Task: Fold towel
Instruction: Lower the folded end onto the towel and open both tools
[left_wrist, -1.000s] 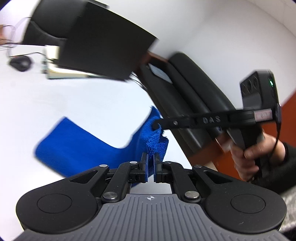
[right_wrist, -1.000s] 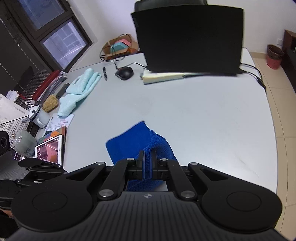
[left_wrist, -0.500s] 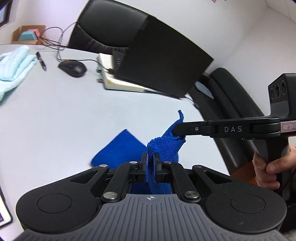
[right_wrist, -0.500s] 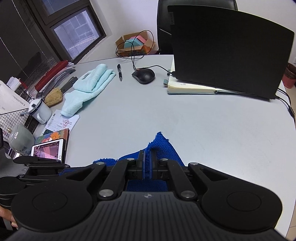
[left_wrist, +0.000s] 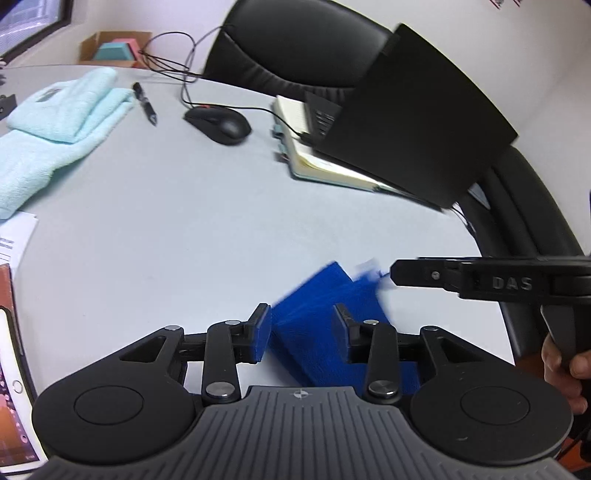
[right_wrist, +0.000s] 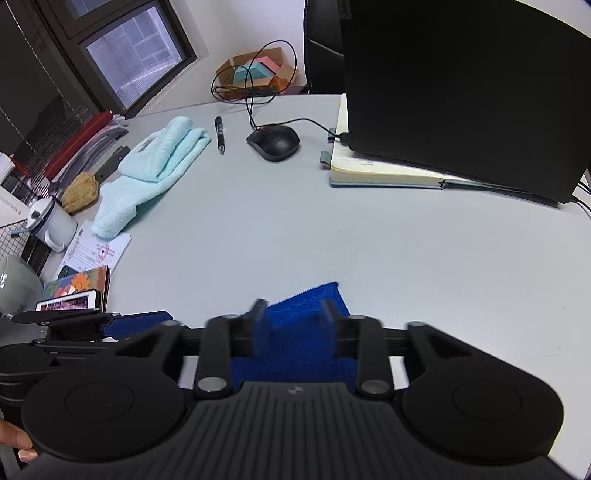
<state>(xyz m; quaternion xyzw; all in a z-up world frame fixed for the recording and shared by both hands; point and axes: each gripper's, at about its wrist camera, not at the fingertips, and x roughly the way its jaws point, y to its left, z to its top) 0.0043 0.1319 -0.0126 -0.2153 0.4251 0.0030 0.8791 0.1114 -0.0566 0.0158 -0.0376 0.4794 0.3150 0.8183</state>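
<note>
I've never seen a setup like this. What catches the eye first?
A vivid blue folded towel lies on the pale grey table, right between the open black left hand-held gripper and right hand-held gripper. Behind looms a big black laptop lid; a light blue towel lies far left.

- My own left gripper (left_wrist: 301, 325) covers the near part of the blue towel (left_wrist: 314, 314), so I cannot see how it lies there.
- My right gripper (right_wrist: 293, 314) is smeared by blur at its fingers (right_wrist: 258, 308).
- The phone (left_wrist: 7, 387) is cut by the left edge.
- The laptop (right_wrist: 461, 92) hides most of the notebook (right_wrist: 384, 173).
</note>
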